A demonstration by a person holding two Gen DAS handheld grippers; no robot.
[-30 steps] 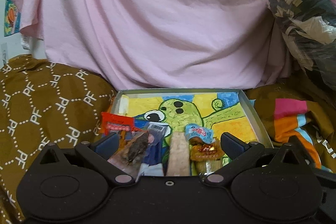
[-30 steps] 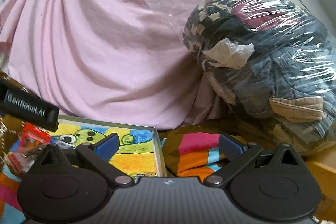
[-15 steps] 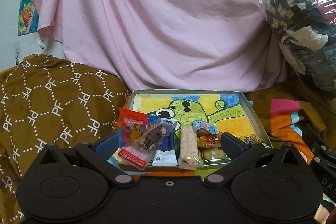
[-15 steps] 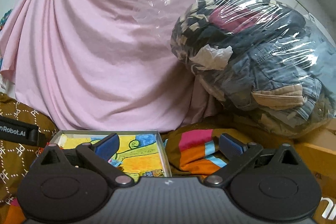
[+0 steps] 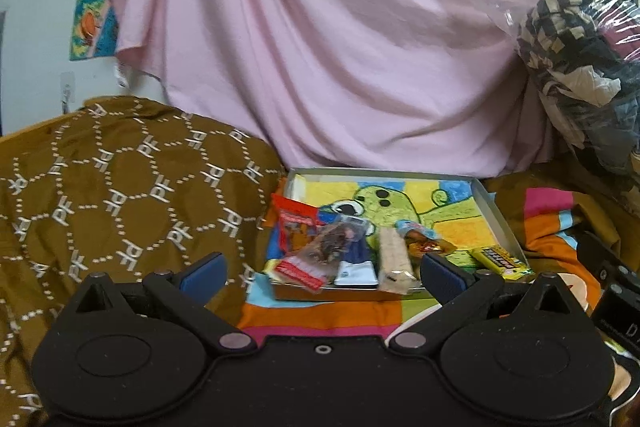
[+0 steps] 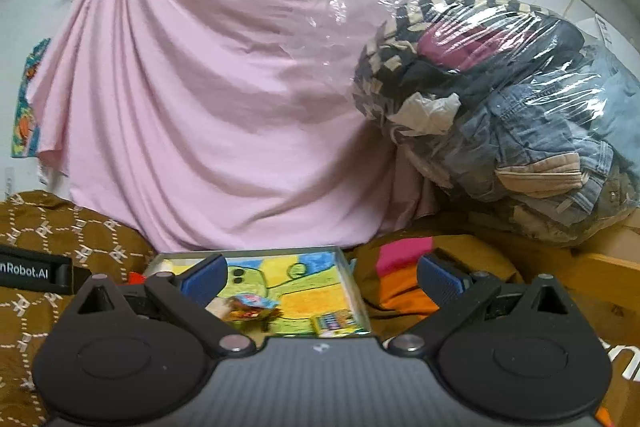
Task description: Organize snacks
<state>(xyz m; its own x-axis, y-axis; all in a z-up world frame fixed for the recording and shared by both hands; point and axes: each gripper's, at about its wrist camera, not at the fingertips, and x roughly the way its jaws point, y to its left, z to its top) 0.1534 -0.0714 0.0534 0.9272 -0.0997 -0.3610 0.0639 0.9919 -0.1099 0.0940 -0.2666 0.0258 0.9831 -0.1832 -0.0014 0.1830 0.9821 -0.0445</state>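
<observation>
One shallow metal tray (image 5: 494,211), rectangular, thin grey walls, floor lined with a crayon-bright cartoon of a green creature. Six snack packs counted inside, five crowded along the near edge toward the near-left corner: a red pouch (image 5: 294,223), a clear bag (image 5: 328,245) of dark pieces with a red strip, a blue-and-white sachet (image 5: 356,267), a pale bar (image 5: 394,259) in crinkled clear wrap, a small blue-topped candy (image 5: 420,241) in gold foil. Sixth, a flat yellow packet (image 5: 500,261), alone in the near-right corner. Print on all too small to read.

Left claw (image 5: 322,273) spread wide, nothing between its blue pads, hovering short of the tray's near edge. Right claw (image 6: 320,277) likewise agape and empty, near the tray's right wall; from there only candy (image 6: 252,307) and yellow packet (image 6: 334,323) plain, the rest hidden behind its body.

Underneath, a soft striped cloth (image 5: 320,313); left, brown blanket (image 5: 120,195) with a white hexagon pattern; behind, draped pink sheet (image 5: 320,47); right, one glossy plastic sack (image 6: 500,107) stuffed with clothes, cut off at the frame.
</observation>
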